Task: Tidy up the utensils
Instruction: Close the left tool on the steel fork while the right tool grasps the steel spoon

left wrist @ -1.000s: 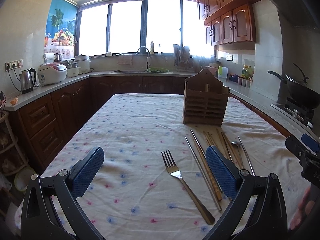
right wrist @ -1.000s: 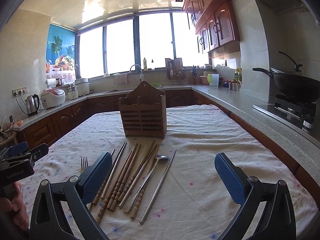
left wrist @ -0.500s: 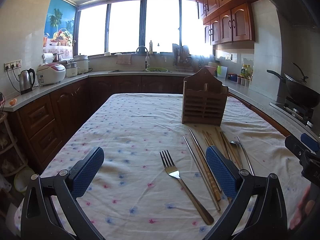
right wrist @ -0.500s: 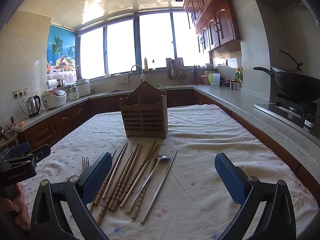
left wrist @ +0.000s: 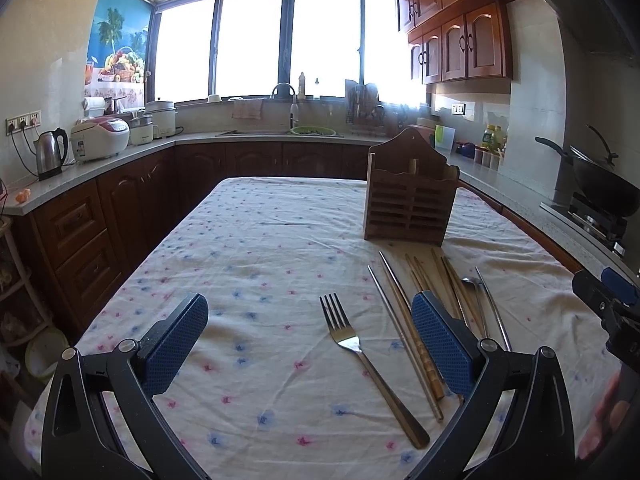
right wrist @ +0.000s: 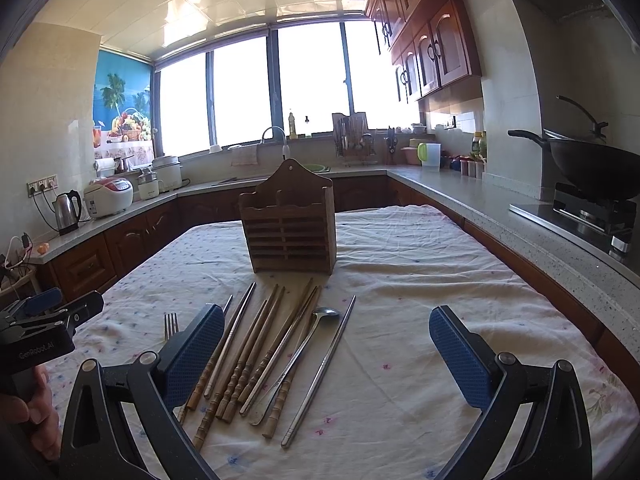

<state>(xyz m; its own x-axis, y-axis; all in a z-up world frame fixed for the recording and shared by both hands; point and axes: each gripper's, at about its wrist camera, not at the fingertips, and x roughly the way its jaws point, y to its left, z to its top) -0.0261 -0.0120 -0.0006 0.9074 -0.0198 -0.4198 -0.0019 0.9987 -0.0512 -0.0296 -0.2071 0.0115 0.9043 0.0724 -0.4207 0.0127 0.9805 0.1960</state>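
A wooden utensil holder (left wrist: 410,200) (right wrist: 290,228) stands upright on the flowered tablecloth (left wrist: 260,248). In front of it lie a metal fork (left wrist: 360,356) (right wrist: 171,324), several wooden chopsticks (right wrist: 256,352), metal chopsticks (right wrist: 320,372) and a metal spoon (right wrist: 296,356). My left gripper (left wrist: 310,344) hangs open over the cloth with the fork between its fingers' lines, touching nothing. My right gripper (right wrist: 326,356) is open too, above the chopsticks and the bare cloth to their right. Each gripper shows at the edge of the other's view, held by a hand.
Kitchen counters (right wrist: 520,216) wrap around the table. A wok on a stove (right wrist: 592,168) is at the right. A kettle (left wrist: 50,152) and rice cookers (left wrist: 100,136) stand at the left. The sink (left wrist: 288,128) lies below the windows.
Both views have shifted slightly, with the holder and utensils sitting a little nearer. Both grippers stay open and hold nothing.
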